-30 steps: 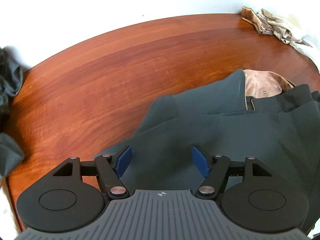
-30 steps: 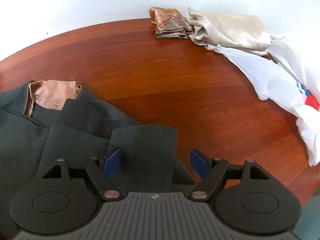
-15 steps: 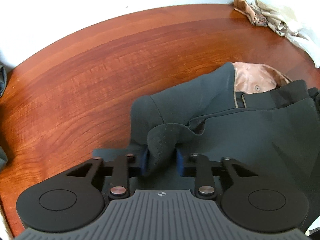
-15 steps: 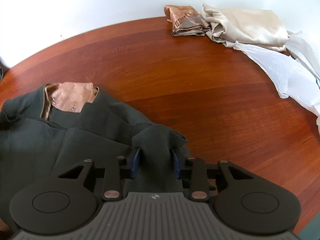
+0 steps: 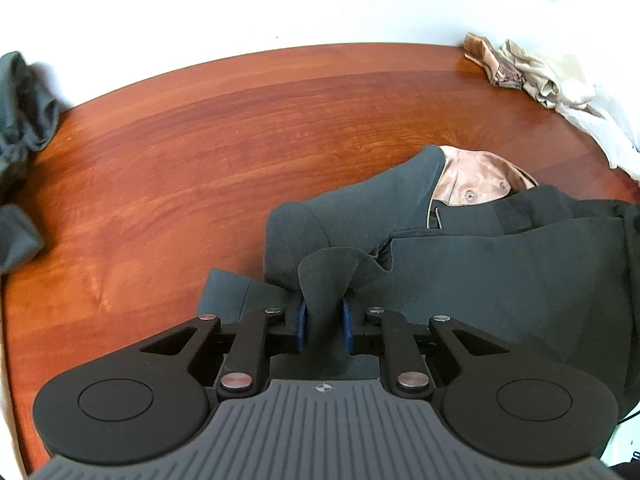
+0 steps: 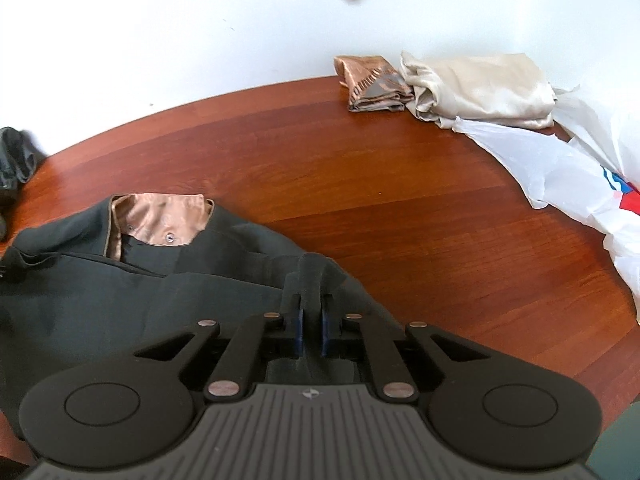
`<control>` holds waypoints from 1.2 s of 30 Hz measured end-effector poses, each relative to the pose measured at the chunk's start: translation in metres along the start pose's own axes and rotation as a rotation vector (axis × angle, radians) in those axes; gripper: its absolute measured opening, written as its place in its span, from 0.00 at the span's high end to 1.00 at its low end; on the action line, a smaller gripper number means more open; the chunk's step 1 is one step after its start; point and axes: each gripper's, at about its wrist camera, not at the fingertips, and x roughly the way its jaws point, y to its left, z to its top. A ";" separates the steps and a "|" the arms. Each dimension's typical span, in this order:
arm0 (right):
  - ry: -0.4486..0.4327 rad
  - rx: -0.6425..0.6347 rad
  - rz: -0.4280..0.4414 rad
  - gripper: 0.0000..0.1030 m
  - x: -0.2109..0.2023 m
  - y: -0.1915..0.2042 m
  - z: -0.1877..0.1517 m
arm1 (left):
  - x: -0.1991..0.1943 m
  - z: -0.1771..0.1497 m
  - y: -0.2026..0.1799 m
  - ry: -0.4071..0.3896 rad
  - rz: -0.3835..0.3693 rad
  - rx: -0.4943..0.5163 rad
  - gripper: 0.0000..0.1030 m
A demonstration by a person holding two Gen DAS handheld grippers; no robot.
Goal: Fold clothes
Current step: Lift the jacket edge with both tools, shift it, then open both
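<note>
Clamped, left gripper (image 5: pixel 324 326) and closing right gripper (image 6: pixel 311 330), on near hem of dark-green garment (image 5: pixel 500 276), tan satin collar (image 5: pixel 476 178) toward table's far edge.

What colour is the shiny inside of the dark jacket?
The lining is coppery tan, clearest in the right wrist view.

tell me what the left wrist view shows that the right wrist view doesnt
Only the left wrist view: the left gripper pinching a fold of the dark garment. Only the right wrist view: the right gripper, its jaws closing on another fold, and the red and blue print on the white plastic bag. Both: garment, wooden table, folded beige cloth.
</note>
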 end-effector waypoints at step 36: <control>-0.013 0.004 -0.019 0.93 -0.185 0.093 -0.218 | -0.192 -0.258 -0.008 -0.103 -0.153 -0.020 0.99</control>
